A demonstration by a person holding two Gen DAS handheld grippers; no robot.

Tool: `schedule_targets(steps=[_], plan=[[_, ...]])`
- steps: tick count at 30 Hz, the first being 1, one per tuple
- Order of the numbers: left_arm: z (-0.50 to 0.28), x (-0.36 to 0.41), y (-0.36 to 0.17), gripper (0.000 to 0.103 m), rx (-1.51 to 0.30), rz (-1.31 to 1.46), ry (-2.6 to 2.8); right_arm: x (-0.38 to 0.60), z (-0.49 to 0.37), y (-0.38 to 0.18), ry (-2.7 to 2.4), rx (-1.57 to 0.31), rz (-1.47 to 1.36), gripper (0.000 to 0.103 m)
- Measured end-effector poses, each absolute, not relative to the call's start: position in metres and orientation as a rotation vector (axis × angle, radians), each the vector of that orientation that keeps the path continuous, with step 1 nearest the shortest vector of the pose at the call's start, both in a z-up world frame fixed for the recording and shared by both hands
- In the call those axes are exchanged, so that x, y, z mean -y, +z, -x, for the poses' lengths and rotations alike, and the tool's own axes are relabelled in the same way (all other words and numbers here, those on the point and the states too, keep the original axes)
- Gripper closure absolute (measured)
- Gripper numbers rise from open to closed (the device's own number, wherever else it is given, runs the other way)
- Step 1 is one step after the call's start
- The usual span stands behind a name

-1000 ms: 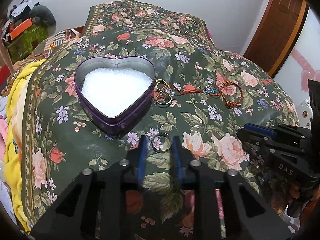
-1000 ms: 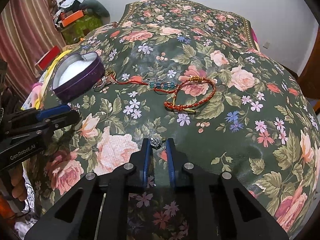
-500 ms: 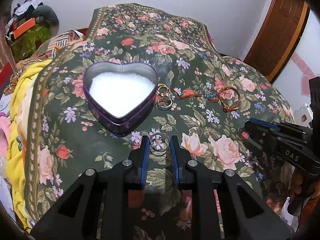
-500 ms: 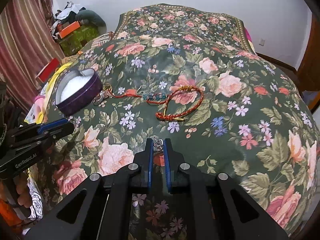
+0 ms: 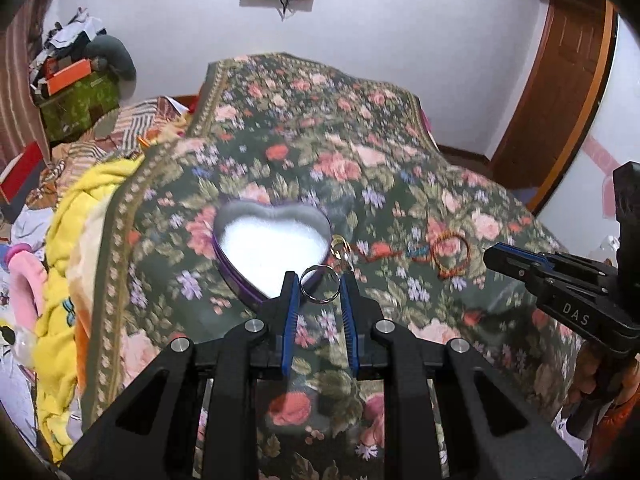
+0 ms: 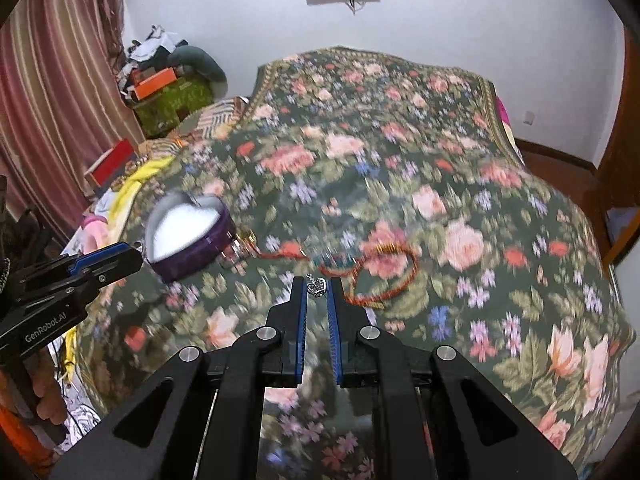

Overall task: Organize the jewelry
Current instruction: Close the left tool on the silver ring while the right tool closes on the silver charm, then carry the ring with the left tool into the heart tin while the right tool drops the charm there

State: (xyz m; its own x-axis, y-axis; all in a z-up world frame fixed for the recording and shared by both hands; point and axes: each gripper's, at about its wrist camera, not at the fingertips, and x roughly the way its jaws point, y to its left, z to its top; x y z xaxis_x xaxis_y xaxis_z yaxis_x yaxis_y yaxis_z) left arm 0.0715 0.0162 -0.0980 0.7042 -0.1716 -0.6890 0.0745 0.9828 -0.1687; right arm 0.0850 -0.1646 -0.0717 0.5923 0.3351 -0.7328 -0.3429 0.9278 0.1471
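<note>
Place: a home bedroom.
Bed: a wide bed under a dark floral bedspread point(image 6: 400, 184).
Bedding: a yellow blanket point(image 5: 76, 240) bunched at its side.
Walls: white, with striped curtains point(image 6: 52, 92) and a wooden door point(image 5: 560, 92).
Clutter: clothes and boxes point(image 6: 168, 80) piled in a corner.

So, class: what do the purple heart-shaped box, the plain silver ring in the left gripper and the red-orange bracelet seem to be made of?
Purple heart-shaped box: probably tin, given its thin wall and dull grey inner rim; white padding inside, perhaps foam.
Plain silver ring: metal, polished, with bright glints.
Red-orange bracelet: apparently woven cord; matte and limp, though blurred.
</note>
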Motion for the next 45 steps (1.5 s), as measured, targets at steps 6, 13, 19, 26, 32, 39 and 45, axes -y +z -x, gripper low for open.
schedule_targets(steps=[6,13,19,26,32,39,45], plan=[[-0.075,-0.030,-0.083,0.083,-0.731,0.148,-0.105,0.145,-0.090,-0.054,0.435,-0.793,0.024,0.094],[-0.080,-0.044,-0.072,0.083,-0.690,0.152,-0.067,0.125,-0.097,-0.044,0.482,-0.752,0.041,0.094],[-0.089,-0.052,-0.067,0.083,-0.664,0.152,-0.042,0.111,-0.108,-0.038,0.513,-0.729,0.046,0.094],[-0.102,-0.062,-0.070,0.083,-0.663,0.157,-0.028,0.091,-0.121,-0.038,0.564,-0.725,0.056,0.094],[-0.115,-0.066,-0.084,0.083,-0.710,0.147,-0.049,0.070,-0.126,-0.051,0.623,-0.759,0.082,0.094],[-0.125,-0.067,-0.098,0.083,-0.747,0.139,-0.062,0.052,-0.129,-0.070,0.672,-0.807,0.118,0.094],[-0.130,-0.071,-0.111,0.083,-0.783,0.160,-0.077,0.047,-0.133,-0.084,0.693,-0.853,0.130,0.094]])
